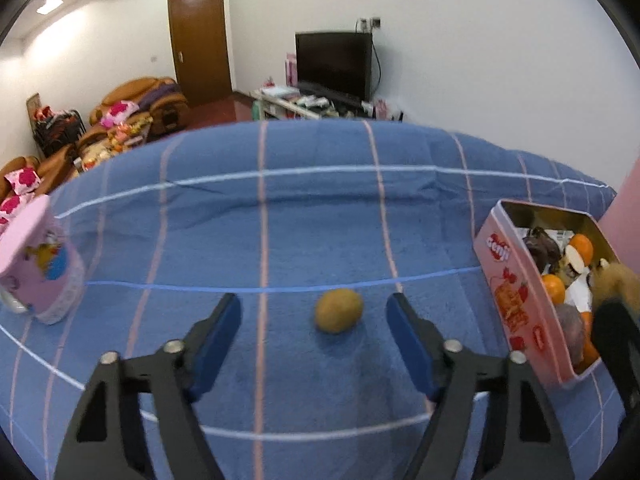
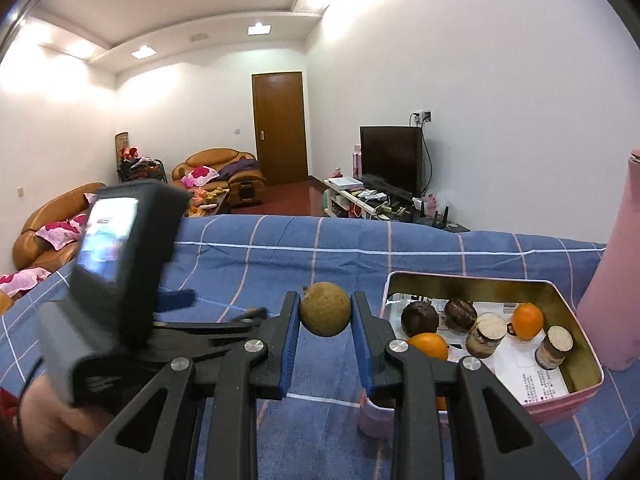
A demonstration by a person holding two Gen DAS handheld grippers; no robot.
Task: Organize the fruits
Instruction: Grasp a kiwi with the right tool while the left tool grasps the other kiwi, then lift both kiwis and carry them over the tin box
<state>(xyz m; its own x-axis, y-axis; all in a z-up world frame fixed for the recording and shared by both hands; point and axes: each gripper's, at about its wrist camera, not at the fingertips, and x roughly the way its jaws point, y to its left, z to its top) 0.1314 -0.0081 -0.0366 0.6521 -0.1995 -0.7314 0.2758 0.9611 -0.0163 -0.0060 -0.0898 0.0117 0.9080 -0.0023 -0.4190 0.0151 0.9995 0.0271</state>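
open blue cloth (image 1: pixel 280 240) ahead; pink tin (image 1: pixel 516 300) probably crowds right.

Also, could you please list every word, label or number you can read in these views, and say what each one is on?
"deni": white letters on a red badge on the side of the pink tin, as best it reads.
Printed paper sheet lining the tin: too small to read.
Screen on the left gripper's camera: blurred.
Pink cartoon container: pictures only, no readable words.

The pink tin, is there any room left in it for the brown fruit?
Yes. The pink tin has bare paper in its near right corner, beside the small jar. Its far and left side is crowded with oranges and dark fruits.
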